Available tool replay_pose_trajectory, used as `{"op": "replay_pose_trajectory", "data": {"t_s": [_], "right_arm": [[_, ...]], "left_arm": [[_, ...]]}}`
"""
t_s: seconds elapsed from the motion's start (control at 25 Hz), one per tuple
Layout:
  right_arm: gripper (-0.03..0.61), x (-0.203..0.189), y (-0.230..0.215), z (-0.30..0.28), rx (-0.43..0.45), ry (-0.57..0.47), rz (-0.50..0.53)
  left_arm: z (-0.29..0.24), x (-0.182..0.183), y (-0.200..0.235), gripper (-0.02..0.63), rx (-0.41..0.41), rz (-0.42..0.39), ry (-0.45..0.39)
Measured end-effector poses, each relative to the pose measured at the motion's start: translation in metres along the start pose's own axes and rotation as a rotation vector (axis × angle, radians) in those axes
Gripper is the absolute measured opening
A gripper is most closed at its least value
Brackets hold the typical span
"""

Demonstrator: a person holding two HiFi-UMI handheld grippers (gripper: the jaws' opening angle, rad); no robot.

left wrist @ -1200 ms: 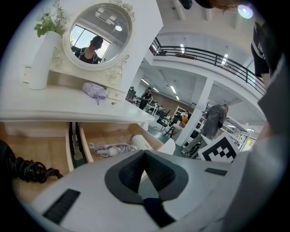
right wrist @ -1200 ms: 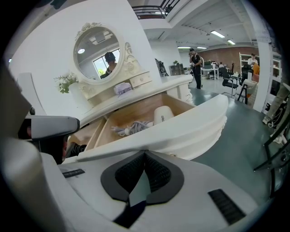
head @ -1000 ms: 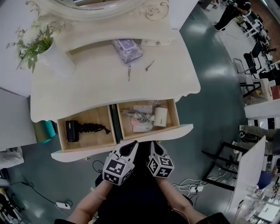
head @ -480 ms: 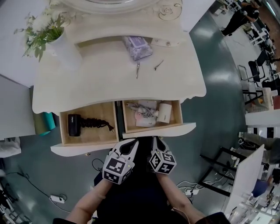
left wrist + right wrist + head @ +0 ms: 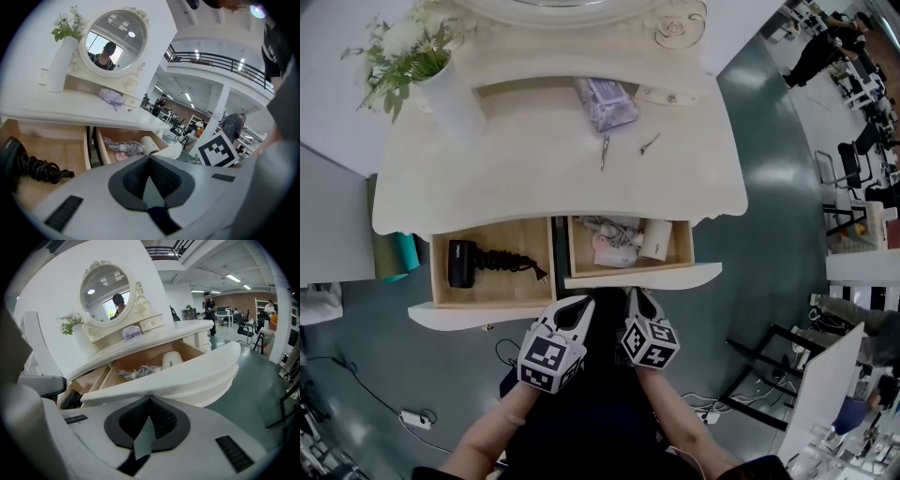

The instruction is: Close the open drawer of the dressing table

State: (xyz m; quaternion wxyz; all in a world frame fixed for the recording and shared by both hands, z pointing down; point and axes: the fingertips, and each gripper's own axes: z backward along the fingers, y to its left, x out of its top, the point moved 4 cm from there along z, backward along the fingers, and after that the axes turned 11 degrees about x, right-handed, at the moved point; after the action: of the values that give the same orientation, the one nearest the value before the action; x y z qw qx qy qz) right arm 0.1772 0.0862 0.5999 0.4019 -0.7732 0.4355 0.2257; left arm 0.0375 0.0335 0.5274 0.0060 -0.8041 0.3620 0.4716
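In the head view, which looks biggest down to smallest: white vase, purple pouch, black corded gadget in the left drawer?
1. white vase, though its top sits nearer the camera.
2. purple pouch.
3. black corded gadget, cord aside.

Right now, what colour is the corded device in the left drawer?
Black corded device; clearest in the head view.

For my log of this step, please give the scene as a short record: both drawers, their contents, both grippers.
left drawer: open, out farther than the other; holds a black hair dryer
right drawer: partly open; holds a white device and cords
left gripper: shut, empty, just before the drawer fronts
right gripper: shut, empty, tips at the right drawer's front; contact unclear
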Motion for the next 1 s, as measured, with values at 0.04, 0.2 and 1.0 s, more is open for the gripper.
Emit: {"op": "replay_pose_trajectory", "data": {"t_s": [0.04,0.2,1.0], "right_arm": [[0.026,0.001,0.0,-0.002,0.002,0.001,0.002],[0.026,0.006,0.0,-0.007,0.01,0.0,0.007],[0.026,0.031,-0.002,-0.039,0.058,0.026,0.034]], "left_arm": [[0.0,0.0,0.001,-0.002,0.004,0.002,0.001],[-0.002,-0.001,0.004,-0.002,0.02,0.013,0.0],[-0.013,0.008,0.015,-0.002,0.09,0.071,-0.013]]}}
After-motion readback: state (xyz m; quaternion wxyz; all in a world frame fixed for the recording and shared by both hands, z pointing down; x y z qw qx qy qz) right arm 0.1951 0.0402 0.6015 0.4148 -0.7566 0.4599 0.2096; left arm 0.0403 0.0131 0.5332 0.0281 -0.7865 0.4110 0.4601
